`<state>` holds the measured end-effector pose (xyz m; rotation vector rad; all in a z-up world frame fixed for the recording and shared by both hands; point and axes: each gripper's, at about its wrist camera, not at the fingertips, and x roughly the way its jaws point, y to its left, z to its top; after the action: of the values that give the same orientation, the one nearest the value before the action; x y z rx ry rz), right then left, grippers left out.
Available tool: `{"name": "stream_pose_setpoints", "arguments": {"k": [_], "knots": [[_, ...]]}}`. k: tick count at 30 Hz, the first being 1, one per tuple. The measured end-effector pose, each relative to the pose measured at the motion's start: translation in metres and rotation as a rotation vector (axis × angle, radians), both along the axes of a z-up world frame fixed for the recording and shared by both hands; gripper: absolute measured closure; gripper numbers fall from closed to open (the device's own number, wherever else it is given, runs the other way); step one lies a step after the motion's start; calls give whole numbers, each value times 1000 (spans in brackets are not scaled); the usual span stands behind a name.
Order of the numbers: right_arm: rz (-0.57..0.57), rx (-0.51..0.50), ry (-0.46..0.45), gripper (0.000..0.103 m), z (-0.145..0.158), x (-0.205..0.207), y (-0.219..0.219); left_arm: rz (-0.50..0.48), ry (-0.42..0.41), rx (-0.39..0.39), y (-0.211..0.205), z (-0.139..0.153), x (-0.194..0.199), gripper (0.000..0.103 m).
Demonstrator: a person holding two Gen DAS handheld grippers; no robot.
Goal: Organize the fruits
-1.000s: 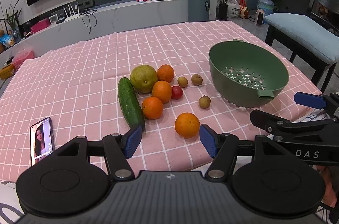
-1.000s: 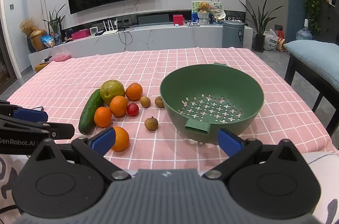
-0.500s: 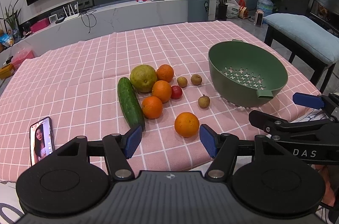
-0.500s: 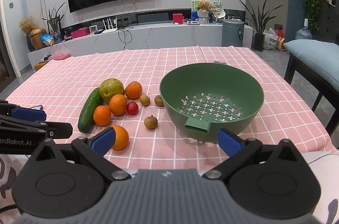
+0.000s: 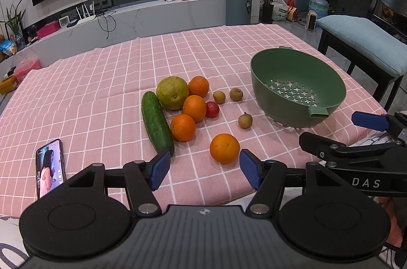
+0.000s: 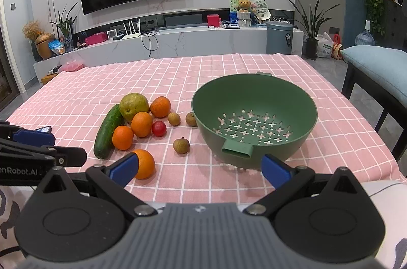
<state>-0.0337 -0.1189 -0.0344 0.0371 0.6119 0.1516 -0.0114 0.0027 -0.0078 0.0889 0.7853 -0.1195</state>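
Observation:
A green colander (image 5: 297,90) (image 6: 254,116) stands empty on the pink checked tablecloth at the right. Left of it lie a cucumber (image 5: 156,121), a large green-yellow fruit (image 5: 172,92), several oranges, a small red fruit (image 5: 212,109) and three small brown fruits. One orange (image 5: 224,148) (image 6: 144,164) lies nearest me. My left gripper (image 5: 204,171) is open and empty, just short of that orange. My right gripper (image 6: 199,171) is open and empty, in front of the colander's near handle.
A phone (image 5: 49,167) with a lit screen lies on the cloth at the near left. A chair with a blue cushion (image 5: 363,40) stands right of the table. The table's near edge is just below both grippers.
Both grippers have edged slightly forward toward the table. Nothing on the table has moved.

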Motion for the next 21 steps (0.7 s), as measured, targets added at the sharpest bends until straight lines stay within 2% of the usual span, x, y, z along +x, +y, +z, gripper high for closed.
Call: {"name": "stream_pose_setpoints", "arguments": {"k": [21], "knots": [[-1, 0, 10, 5, -2, 1, 0, 4, 6, 1, 2, -2, 2, 29]]}}
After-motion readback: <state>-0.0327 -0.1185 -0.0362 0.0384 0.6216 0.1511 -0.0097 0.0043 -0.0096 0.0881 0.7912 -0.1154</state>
